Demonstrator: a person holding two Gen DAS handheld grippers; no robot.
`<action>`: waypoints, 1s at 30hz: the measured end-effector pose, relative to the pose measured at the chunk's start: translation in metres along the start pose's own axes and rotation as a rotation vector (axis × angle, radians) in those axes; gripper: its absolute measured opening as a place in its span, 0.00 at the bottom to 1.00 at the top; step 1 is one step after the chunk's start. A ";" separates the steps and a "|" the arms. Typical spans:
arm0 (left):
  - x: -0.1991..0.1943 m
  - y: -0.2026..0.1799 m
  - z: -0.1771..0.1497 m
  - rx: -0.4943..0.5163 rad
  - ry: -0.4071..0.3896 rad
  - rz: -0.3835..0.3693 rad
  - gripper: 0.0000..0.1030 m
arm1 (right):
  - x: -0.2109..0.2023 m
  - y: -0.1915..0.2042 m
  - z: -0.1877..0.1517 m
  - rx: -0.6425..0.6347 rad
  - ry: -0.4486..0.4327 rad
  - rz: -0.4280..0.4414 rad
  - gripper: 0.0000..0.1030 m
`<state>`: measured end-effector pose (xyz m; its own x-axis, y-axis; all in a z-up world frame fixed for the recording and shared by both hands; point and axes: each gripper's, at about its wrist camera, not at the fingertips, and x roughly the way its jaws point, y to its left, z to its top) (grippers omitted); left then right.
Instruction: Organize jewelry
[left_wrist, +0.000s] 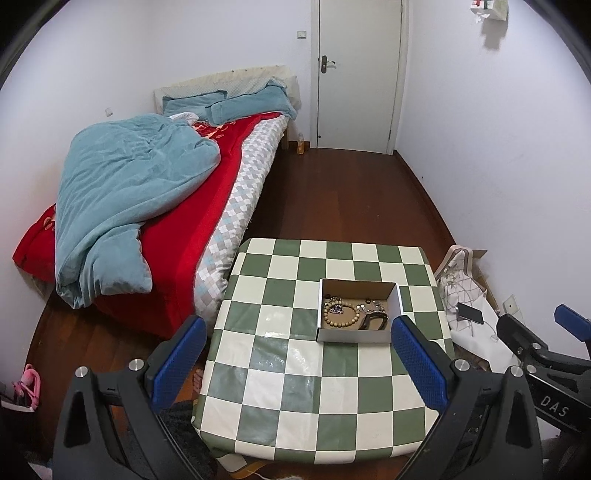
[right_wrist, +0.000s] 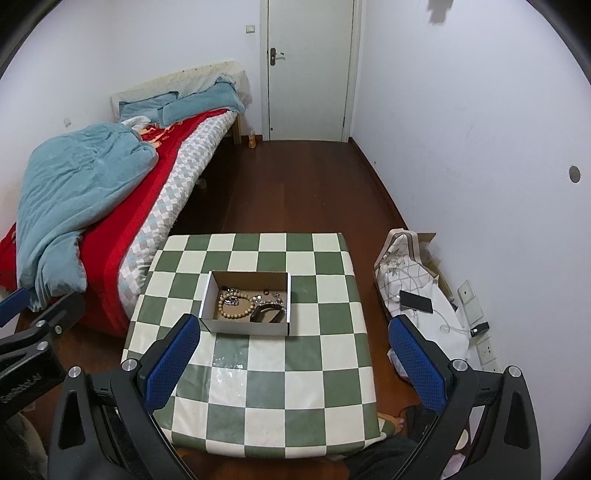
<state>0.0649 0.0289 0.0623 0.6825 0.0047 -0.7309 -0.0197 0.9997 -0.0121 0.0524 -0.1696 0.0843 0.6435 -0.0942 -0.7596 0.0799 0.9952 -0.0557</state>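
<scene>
Ahead of both spread hand-held grippers (left_wrist: 298, 360) (right_wrist: 293, 360) sits the jewelry box (left_wrist: 357, 314).

Small silvery pieces (right_wrist: 271, 300) inside the open cardboard box (right_wrist: 280, 325) are too tiny to identify. The red-sheeted bed (right_wrist: 107, 254) is cut off at nine o'clock.

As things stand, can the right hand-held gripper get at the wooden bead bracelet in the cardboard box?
Probably yes: the right hand-held gripper is open, the cardboard box has no lid, and nothing covers the wooden bead bracelet.
</scene>
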 end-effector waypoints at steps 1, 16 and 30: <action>0.000 0.000 0.000 0.001 0.001 0.000 0.99 | 0.003 0.000 0.000 0.002 0.004 0.003 1.00; -0.001 0.000 -0.001 0.012 -0.004 0.006 0.99 | 0.006 0.004 -0.001 -0.005 0.006 0.005 1.00; -0.002 0.000 -0.004 0.022 -0.005 0.008 0.99 | 0.005 0.004 -0.001 -0.004 0.007 0.006 1.00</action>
<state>0.0606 0.0285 0.0615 0.6858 0.0126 -0.7277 -0.0090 0.9999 0.0088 0.0553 -0.1664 0.0795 0.6385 -0.0881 -0.7646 0.0728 0.9959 -0.0539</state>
